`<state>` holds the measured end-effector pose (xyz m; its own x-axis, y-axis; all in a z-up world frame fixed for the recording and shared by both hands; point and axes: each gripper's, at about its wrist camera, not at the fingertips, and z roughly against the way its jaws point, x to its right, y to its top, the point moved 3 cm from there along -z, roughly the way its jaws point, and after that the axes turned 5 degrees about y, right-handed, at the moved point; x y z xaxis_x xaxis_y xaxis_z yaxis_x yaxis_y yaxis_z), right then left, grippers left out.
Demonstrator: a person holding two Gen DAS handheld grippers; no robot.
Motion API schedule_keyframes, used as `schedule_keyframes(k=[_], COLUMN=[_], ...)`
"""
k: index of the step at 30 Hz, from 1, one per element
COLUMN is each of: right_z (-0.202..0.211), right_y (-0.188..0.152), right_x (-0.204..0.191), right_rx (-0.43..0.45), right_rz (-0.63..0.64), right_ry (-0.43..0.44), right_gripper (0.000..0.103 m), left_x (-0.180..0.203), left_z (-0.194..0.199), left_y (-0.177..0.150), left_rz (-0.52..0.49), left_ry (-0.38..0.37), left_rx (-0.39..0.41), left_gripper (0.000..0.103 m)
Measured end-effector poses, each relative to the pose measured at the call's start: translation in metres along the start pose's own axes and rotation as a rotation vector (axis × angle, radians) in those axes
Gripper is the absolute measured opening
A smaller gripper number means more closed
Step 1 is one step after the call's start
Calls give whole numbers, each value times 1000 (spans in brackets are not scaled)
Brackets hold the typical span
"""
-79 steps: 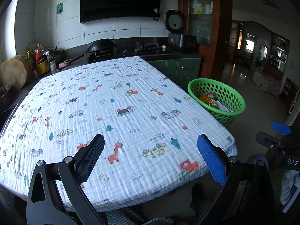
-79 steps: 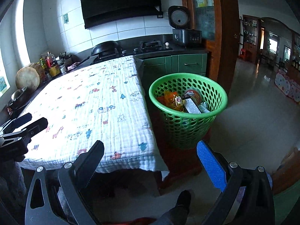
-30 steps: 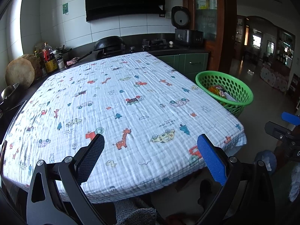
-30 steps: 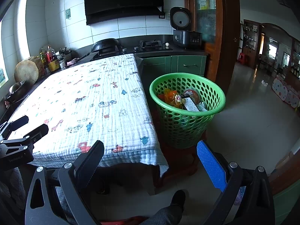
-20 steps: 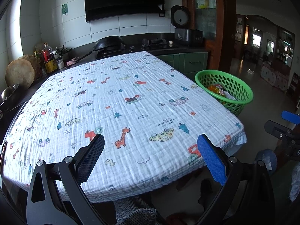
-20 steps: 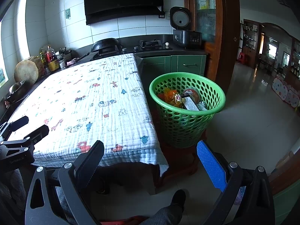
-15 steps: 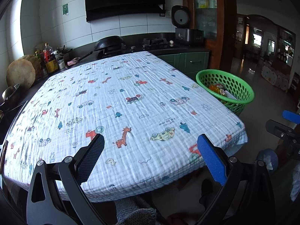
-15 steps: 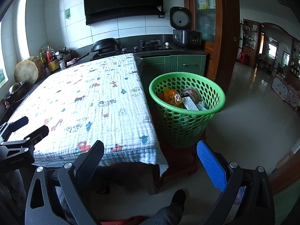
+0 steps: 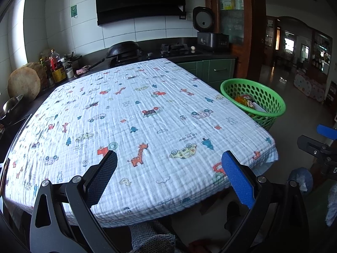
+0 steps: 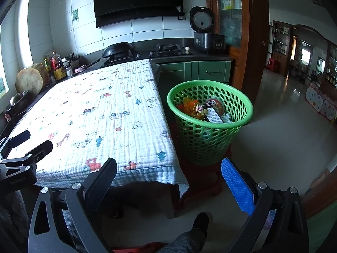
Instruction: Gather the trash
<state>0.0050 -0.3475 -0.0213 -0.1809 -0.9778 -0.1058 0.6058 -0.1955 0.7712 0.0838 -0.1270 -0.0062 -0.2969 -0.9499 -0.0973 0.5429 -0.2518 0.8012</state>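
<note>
A green perforated basket (image 10: 209,122) stands on a red stool right of the table, holding an orange wrapper (image 10: 192,109), a round lidded cup and a dark packet. The basket (image 9: 252,101) also shows at the right in the left wrist view. The table carries a white cloth (image 9: 134,122) printed with cars and giraffes; nothing lies on it. My left gripper (image 9: 169,177) is open and empty over the table's near edge. My right gripper (image 10: 168,183) is open and empty, low and short of the basket, off the table's corner.
A dark counter (image 9: 168,52) with a wok, hob and rice cooker (image 9: 208,33) runs behind the table. Bottles and a round wooden board (image 9: 24,84) sit at the left. Tiled floor (image 10: 284,126) stretches right of the basket. A person's leg and shoe (image 10: 200,221) are below.
Over the last seconds both grippers drew slightly back from the table and basket; in the last second almost nothing moved. Both stayed open and empty.
</note>
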Motion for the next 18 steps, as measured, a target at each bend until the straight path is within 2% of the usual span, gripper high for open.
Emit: schedule_keyframes(k=[18], right_z=[2], right_y=[-1], right_x=[2], right_rx=[-5], right_rz=[-1], right_ry=[2], right_gripper=[96], left_x=[3], left_z=[0], left_y=[-1], left_rz=[-2], left_ry=[4], left_rx=[-2], left_gripper=[98])
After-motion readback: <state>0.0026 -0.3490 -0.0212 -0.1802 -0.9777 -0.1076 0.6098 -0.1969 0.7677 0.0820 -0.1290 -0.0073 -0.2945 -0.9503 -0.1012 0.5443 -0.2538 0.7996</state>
